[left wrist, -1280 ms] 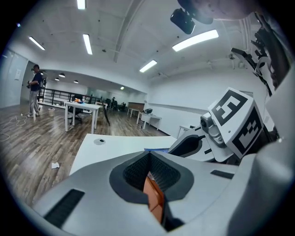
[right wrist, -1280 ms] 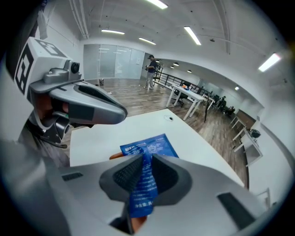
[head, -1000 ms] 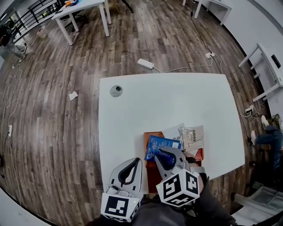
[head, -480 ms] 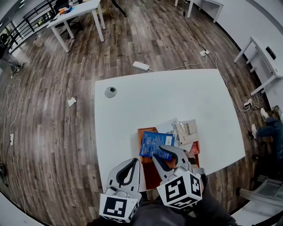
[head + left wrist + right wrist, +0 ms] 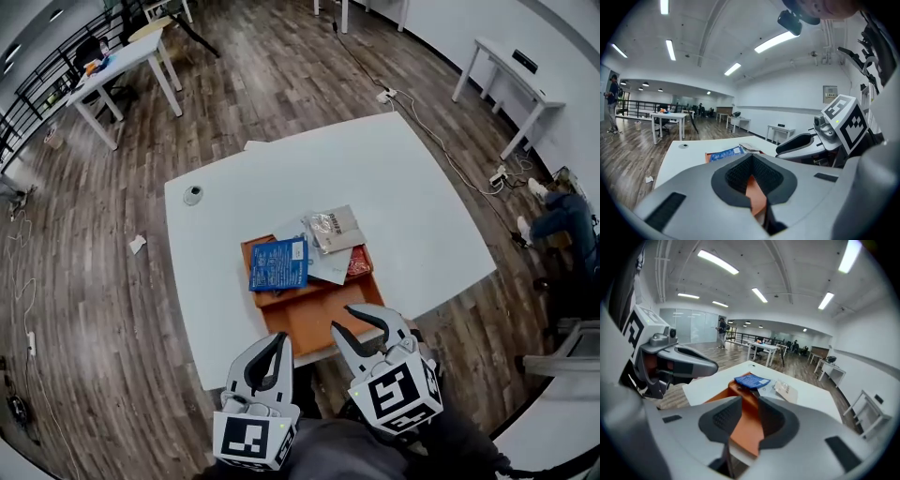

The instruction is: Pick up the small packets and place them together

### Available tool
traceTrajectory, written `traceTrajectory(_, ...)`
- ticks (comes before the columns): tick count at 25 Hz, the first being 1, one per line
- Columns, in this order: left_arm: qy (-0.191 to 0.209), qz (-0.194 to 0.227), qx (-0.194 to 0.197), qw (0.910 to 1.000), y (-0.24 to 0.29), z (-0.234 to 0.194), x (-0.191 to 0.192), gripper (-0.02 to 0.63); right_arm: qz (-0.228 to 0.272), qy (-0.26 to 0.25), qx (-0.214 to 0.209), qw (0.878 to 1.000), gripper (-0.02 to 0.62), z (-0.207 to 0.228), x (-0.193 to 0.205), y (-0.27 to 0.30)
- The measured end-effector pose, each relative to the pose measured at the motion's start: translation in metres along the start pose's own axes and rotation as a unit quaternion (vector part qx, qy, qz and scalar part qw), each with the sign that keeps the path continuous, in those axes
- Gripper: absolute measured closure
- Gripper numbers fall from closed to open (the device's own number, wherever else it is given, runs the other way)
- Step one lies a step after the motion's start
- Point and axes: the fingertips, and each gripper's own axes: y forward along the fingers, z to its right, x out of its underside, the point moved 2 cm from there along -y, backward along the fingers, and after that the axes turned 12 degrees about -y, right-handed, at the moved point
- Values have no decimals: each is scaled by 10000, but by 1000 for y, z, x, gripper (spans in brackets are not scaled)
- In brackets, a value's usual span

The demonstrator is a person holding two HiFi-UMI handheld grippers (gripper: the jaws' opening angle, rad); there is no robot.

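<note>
Left gripper [image 5: 279, 339] fingers closed; right gripper [image 5: 342, 319] fingers, just opening, apart and empty; both at the table's [image 5: 412, 206] near edge.

A tray [image 5: 314, 323] lies on the near half of the table [image 5: 412, 178] and reaches its near edge. The small packets are heaped at the tray's far end. One packet [image 5: 278, 263] lies at the left. A second packet [image 5: 335, 228] lies behind and to its right, overhanging the tray's far rim. A flat packet [image 5: 327, 269] lies between them, and a fourth packet [image 5: 357, 264] is tucked at the right. A round cap [image 5: 193, 195] sits near the table's far left edge. On the floor, a paper scrap [image 5: 138, 244] lies left of the table and a power strip [image 5: 385, 95] lies beyond its far corner. A person [image 5: 553, 214] sits well off to the right. The left gripper [image 5: 281, 339] and right gripper [image 5: 342, 319] are side by side at the near edge.
</note>
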Motion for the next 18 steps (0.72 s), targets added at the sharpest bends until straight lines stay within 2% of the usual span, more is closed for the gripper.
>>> traceTrajectory(3,149,38,88,9998,-21,32,11,603,472,563,145,9972,483,-9,12,-42)
traceTrajectory(5,198,85,109,9997,-36,55,19,603,883,1026,135,9907,483,-16,18,-71)
traceTrajectory(8,229,131,194,9995,-52,88,29,603,1452,1520,133,9776,542,-25,22,-109)
traceTrajectory(10,316,143,320,9989,-57,107,33,603,1701,1583,162,9725,574,-30,21,-125)
traceTrajectory(14,537,213,494,9971,-66,131,30,603,2061,1637,189,9646,589,-37,10,-143)
traceTrajectory(18,643,261,566,9960,-71,137,23,603,2255,1821,264,9567,589,-38,5,-152)
